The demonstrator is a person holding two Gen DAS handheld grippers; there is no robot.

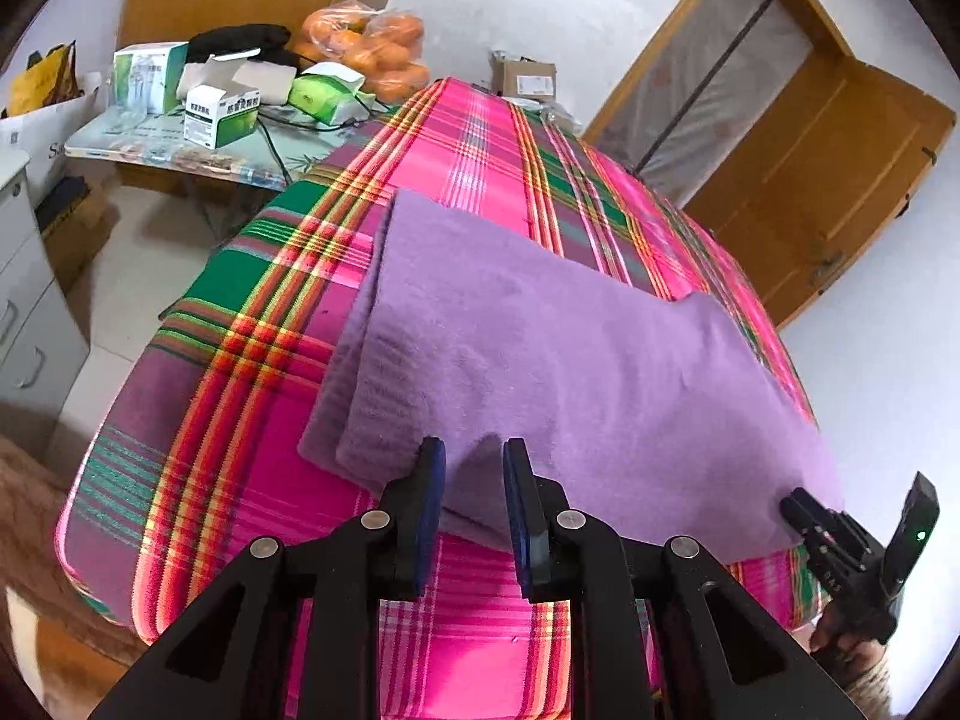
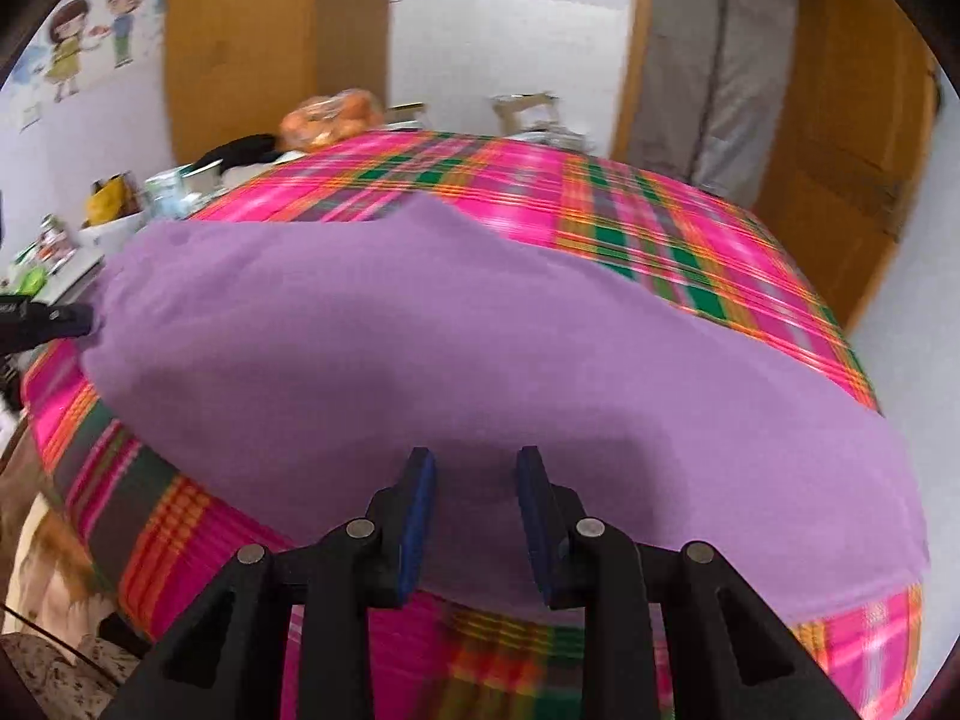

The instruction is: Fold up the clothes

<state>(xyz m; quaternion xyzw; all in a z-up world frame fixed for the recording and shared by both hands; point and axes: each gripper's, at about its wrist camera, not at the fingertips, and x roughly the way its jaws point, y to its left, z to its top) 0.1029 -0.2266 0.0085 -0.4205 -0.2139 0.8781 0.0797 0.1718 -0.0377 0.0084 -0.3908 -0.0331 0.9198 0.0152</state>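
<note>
left gripper (image 1: 474, 456): jaws spread, near hem of the purple garment (image 1: 540, 360) bunched up in the gap between the blue pads — not pinched tight.
right gripper (image 2: 477, 465): jaws spread too, cloth edge sitting in the gap; view is motion-blurred. In the left view this gripper shows at the garment's right corner, tip against the cloth.
garment: purple fleece, folded over on itself, lying across the near part of the bed, ribbed cuff or hem layered at its left end.
bed (image 1: 252, 324): pink plaid cover with green and orange stripes — garment rests directly on it.
table (image 1: 180, 150): beside the bed's far left corner, glass-topped, cluttered; green-white boxes (image 1: 219, 114), a bag of oranges (image 1: 372, 45), dark cloth, a cable.
room: white walls, wooden door (image 1: 840, 180) open at right, grey drawer unit (image 1: 30, 312) at left, cartoon wall sticker (image 2: 90, 30) in the right view.
</note>
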